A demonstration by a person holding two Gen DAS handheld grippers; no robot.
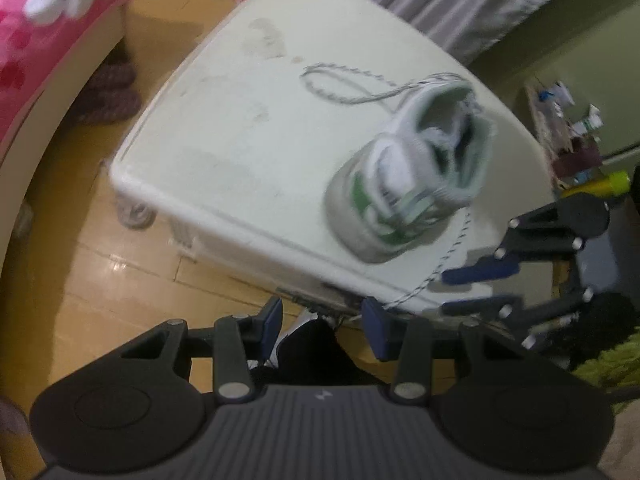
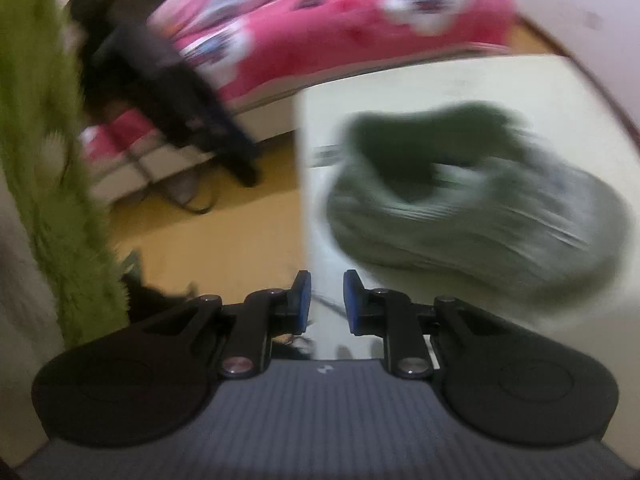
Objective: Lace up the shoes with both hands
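Both grippers coming in on the shoe now, early days on this lacing job by the look of it. The sneaker (image 1: 412, 176), white w/ green trim, sits on the white table (image 1: 240, 128) near its front-right corner, heel opening toward us, tilted a bit. One lace end (image 1: 344, 80) lies in a loose loop on the tabletop behind the shoe; the other lace end (image 1: 452, 252) trails from the toe side across the table and off its front edge.

Left gripper (image 1: 324, 324) hangs just off the table edge, pointing steeply down, jaws spread, nothing between them. The trailing lace passes just beside its right finger, but I can't tell if it touches. Right gripper (image 1: 476, 288) shows in the left cam over on the right, at the table corner, fingers parted a little, lace running close past the tips, not pinched. From its own cam, the right gripper (image 2: 327, 300) has a narrow gap, nothing in it; pic's v. blurred, the shoe (image 2: 472, 208) just a grey-green smear up ahead.

So I'd call it the reach-for-the-lace step, nothing gripped yet. Next move prob. needs the right one to line its narrow gap up on that trailing lace and close on it near the end, while the left goes for the looped end or steadies the shoe. Thin cord, easy to miss.
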